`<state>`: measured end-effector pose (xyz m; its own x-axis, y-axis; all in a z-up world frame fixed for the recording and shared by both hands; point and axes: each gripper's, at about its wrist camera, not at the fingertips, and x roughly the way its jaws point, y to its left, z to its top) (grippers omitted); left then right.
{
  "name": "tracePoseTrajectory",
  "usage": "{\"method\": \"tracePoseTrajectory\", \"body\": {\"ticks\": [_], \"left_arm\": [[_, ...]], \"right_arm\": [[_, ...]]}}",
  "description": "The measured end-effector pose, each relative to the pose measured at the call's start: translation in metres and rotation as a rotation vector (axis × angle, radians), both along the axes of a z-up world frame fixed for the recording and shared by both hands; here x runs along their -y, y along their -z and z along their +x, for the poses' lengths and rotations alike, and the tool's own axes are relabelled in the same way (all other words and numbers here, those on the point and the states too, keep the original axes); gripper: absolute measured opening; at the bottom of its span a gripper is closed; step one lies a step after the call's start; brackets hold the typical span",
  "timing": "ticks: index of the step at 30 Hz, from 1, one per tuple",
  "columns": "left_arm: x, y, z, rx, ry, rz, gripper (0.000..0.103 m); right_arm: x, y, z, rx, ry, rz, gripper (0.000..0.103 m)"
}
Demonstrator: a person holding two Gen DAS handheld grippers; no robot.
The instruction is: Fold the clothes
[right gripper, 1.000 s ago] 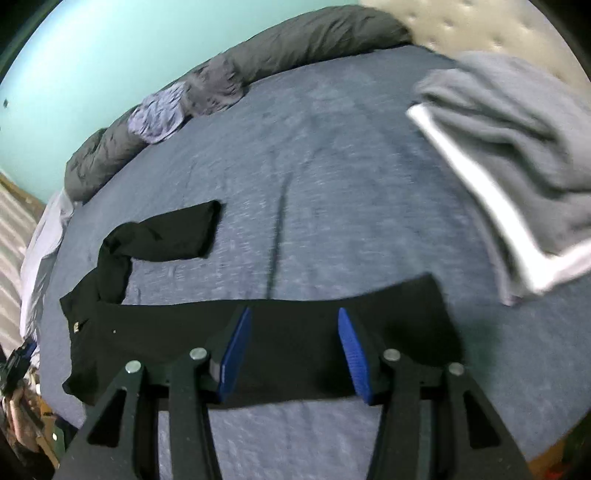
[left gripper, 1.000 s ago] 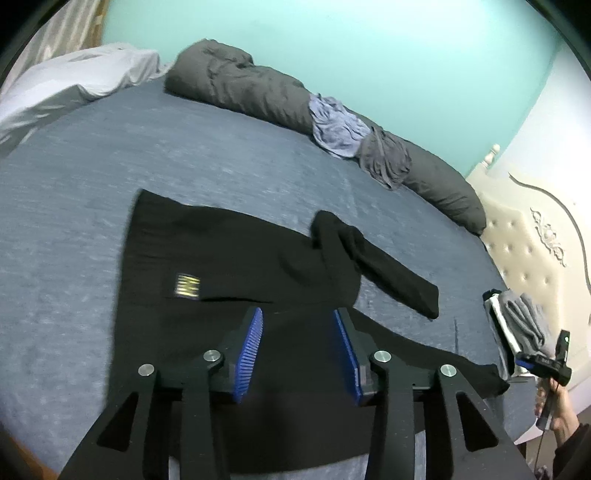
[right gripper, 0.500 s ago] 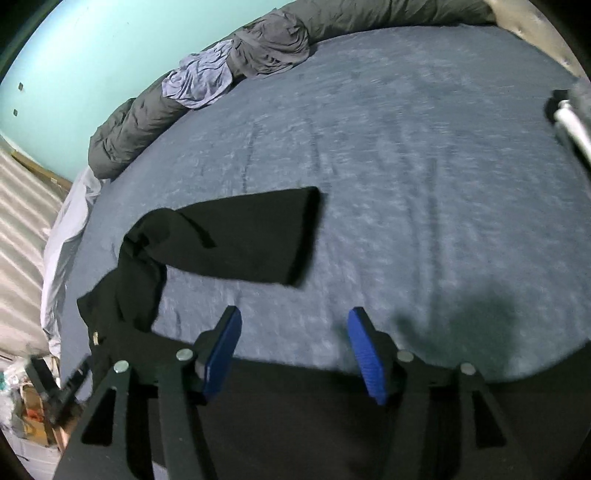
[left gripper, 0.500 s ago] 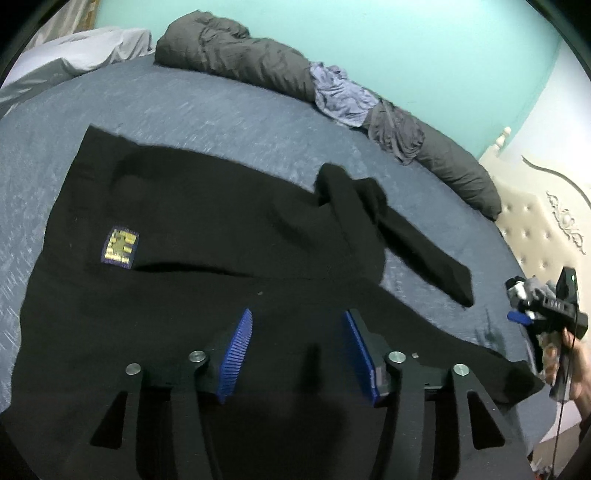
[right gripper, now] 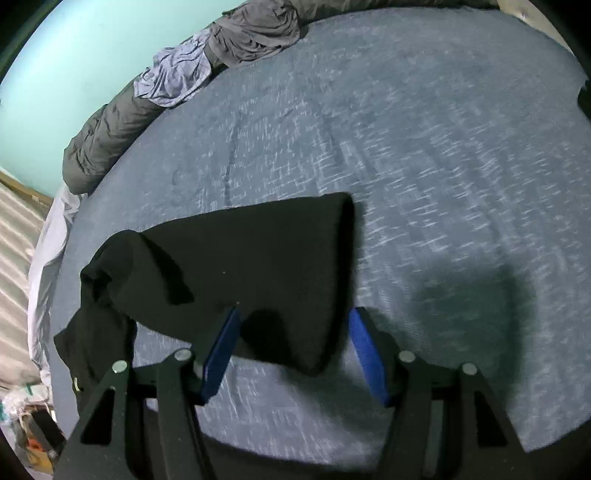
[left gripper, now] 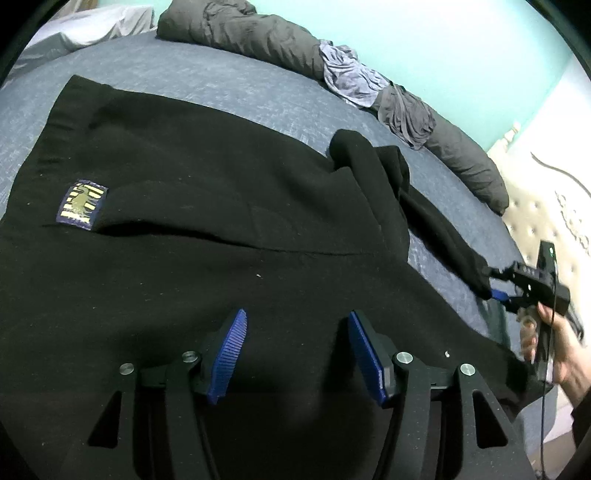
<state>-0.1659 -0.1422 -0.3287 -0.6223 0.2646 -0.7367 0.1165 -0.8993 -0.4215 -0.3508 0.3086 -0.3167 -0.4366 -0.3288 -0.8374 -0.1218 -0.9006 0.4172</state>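
A black sweater with a blue and yellow patch lies spread on the blue-grey bed. My left gripper hovers low over the sweater's body; its jaws are opening and the blue pads do not pinch the cloth. One sleeve runs out to the right. My right gripper, held in a hand, is at that sleeve's cuff. In the right wrist view the sleeve ends between the right gripper's open pads, which do not press on it.
A rolled dark grey duvet lines the bed's far edge, with a lilac garment and a grey garment draped on it. A tufted cream headboard stands at the right. White bedding lies at the far left.
Both grippers have sunk toward the sweater and their jaws have widened. The right gripper swung from the near sleeve to the far sleeve's cuff, and the folded grey stack left its view.
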Motion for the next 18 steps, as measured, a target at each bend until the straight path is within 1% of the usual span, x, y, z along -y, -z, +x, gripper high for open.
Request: {"method": "tracePoseTrajectory", "body": {"ticks": [1,2,3,4,5,6,10,12,15,18], "left_arm": [[-0.001,0.001,0.000,0.000,0.003,0.000,0.063],[0.000,0.002,0.000,-0.002,0.005,0.002,0.063],[0.000,0.002,0.001,-0.005,0.007,0.004,0.063],[-0.001,0.002,0.001,-0.006,0.009,0.004,0.063],[-0.001,0.003,0.002,-0.007,0.013,-0.001,0.064],[-0.002,0.003,0.002,-0.008,0.017,-0.006,0.064],[-0.004,0.002,0.002,-0.012,0.026,-0.011,0.066],[-0.003,0.001,0.002,-0.014,0.026,-0.002,0.066],[-0.002,0.001,0.003,-0.014,0.026,0.002,0.066],[-0.002,0.001,0.004,-0.015,0.029,0.004,0.066]], "right_arm": [[0.002,0.003,-0.003,0.007,0.001,0.004,0.062],[0.005,0.006,-0.004,0.014,0.000,0.021,0.059],[0.008,0.007,-0.005,0.014,-0.005,0.038,0.045],[0.010,0.007,-0.005,0.008,-0.016,0.049,0.038],[0.011,0.007,-0.005,0.001,-0.028,0.055,0.022],[0.012,0.005,-0.004,-0.007,-0.040,0.056,0.014],[0.013,-0.015,0.004,-0.056,-0.085,0.075,0.010],[0.007,-0.035,0.011,-0.098,-0.095,0.092,0.009],[-0.019,-0.067,0.023,-0.155,-0.062,0.144,0.008],[-0.060,-0.095,0.037,-0.190,0.010,0.203,0.008]]}}
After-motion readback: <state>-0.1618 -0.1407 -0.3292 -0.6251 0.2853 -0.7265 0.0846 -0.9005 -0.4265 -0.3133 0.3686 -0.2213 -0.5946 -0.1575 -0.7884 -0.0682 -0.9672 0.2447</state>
